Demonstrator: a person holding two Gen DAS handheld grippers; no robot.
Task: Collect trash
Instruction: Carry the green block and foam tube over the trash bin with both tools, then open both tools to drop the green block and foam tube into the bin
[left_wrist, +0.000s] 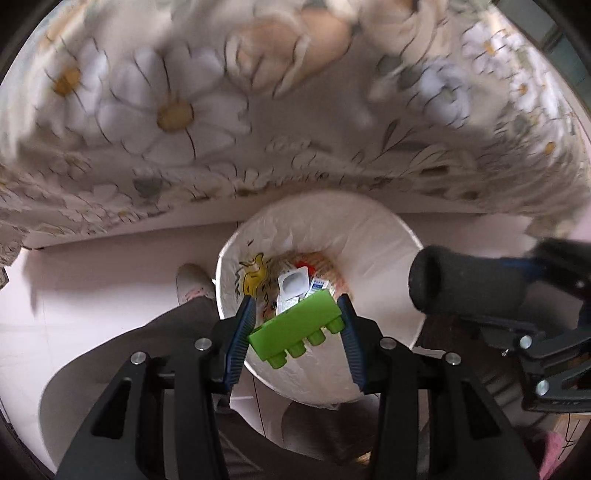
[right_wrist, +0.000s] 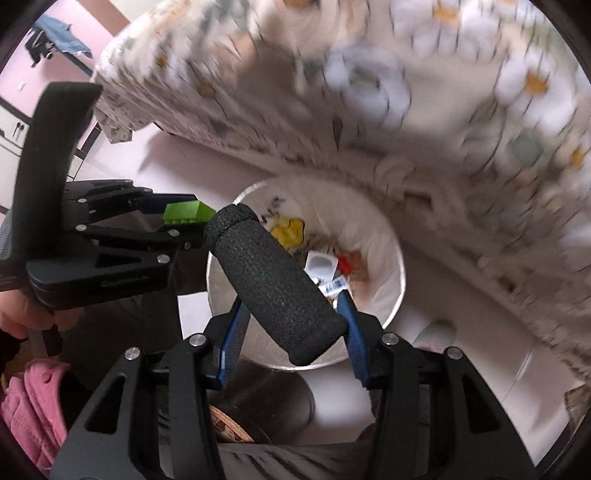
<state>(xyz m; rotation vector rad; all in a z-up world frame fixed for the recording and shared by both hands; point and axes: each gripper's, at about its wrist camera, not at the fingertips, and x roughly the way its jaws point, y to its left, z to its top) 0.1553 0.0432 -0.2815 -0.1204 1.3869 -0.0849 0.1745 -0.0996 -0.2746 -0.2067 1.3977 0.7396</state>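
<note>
Two grippers are over the bin (left_wrist: 376, 236), each with something between its fingers. Your left gripper (left_wrist: 295, 332) has its blue pads closed on the ends of a green stud brick (left_wrist: 295, 330), which lies tilted across the gap, studs toward the camera, directly above the bin's opening. In the right wrist view the same brick (right_wrist: 188, 213) shows only as a green corner past the left gripper's (right_wrist: 168, 216) black frame; the pads themselves are mostly hidden there.

Your right gripper (right_wrist: 291, 325) holds a black foam cylinder (right_wrist: 273, 284), clamped near its lower end, slanting up and left over the bin (right_wrist: 384, 229). The right pad is seen pressing it; the left pad is partly covered by the foam. In the left wrist view the cylinder's (left_wrist: 465, 284) round end points at the bin, and the right gripper (left_wrist: 543, 295) behind it is cut off by the frame edge and blurred.

The bin is lined with a white bag (left_wrist: 325, 373). Inside lie a yellow wrapper (right_wrist: 288, 230), a small white tray (right_wrist: 320, 266), a red scrap (right_wrist: 345, 264) and a blue-and-white packet (right_wrist: 334, 286); printing is unreadable. The floral cloth (left_wrist: 258, 122) above is heavily motion-blurred in both views. A shoe (left_wrist: 190, 282) stands on the floor left of the bin.
</note>
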